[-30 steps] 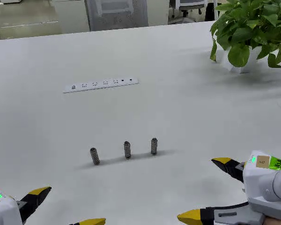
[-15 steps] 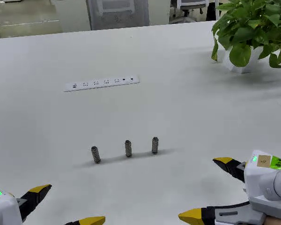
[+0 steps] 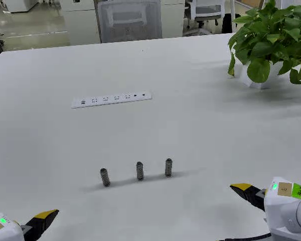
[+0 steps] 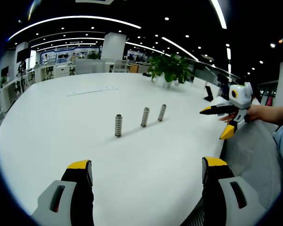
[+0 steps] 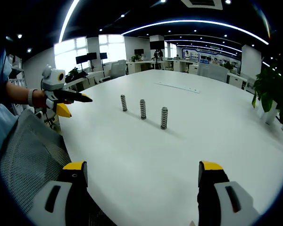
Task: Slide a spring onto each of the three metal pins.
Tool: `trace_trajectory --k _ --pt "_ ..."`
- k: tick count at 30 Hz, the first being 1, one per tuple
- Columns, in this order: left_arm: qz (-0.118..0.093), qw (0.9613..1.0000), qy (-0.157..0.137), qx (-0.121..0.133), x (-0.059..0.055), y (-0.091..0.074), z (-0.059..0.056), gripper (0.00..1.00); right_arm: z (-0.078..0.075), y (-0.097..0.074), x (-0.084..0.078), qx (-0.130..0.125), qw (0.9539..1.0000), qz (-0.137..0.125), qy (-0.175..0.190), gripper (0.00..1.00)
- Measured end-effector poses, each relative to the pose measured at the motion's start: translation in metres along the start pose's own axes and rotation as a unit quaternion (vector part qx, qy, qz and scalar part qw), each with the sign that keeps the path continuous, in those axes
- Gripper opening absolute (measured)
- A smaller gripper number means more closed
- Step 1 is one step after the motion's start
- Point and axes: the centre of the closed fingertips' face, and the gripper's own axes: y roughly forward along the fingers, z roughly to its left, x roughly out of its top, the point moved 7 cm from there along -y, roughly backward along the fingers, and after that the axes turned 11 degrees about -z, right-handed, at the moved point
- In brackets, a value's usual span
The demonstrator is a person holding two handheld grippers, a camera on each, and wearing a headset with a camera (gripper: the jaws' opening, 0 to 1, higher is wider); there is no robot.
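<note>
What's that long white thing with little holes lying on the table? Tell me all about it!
It's a power strip: long, thin, white, plastic-looking, with a row of sockets and two dark marks near one end. It lies flat on the white table, slightly slanted, beyond the three springs. Nothing touches it but the table.

A white workbench (image 3: 215,130) carries a white power strip (image 3: 112,99) lying flat toward its far side. A leafy green potted plant (image 3: 271,40) in a white pot stands at the far right. Beyond the far edge stands a grey mesh-backed office chair (image 3: 129,19).
</note>
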Motion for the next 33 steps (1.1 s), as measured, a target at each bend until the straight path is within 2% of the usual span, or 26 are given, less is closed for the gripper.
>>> trace_trajectory --k 33 --pt "0.002 1.0000 0.002 -0.004 0.0033 0.0031 -0.0014 0.98 0.0001 0.0001 -0.0007 0.001 1.0000 0.001 -0.002 0.99"
